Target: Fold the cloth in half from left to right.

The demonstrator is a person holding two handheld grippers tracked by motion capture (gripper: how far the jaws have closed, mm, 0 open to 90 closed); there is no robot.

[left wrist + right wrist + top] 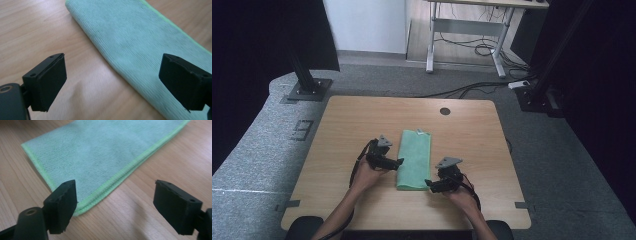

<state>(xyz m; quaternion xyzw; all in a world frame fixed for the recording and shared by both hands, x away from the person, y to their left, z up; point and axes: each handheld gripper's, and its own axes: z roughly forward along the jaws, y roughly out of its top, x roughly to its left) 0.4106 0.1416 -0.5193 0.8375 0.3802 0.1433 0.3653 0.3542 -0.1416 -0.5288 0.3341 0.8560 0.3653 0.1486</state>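
Flanking a folded green cloth mid-table, both grippers stand wide and empty.

Its long axis runs twelve to six. The left gripper sits at nine o'clock just beside the folded edge; the right gripper, at the five o'clock corner, looks marginally nearer, nothing between its jaws.

A folded cloth lies on the surface, near its middle and a little toward the person's side, its long side running away from the person. The left gripper sits just beside the cloth's left edge, about halfway along it, and the right gripper sits at the cloth's near right corner. Behind the cloth, near the surface's far edge and slightly to the right, is a round hole.
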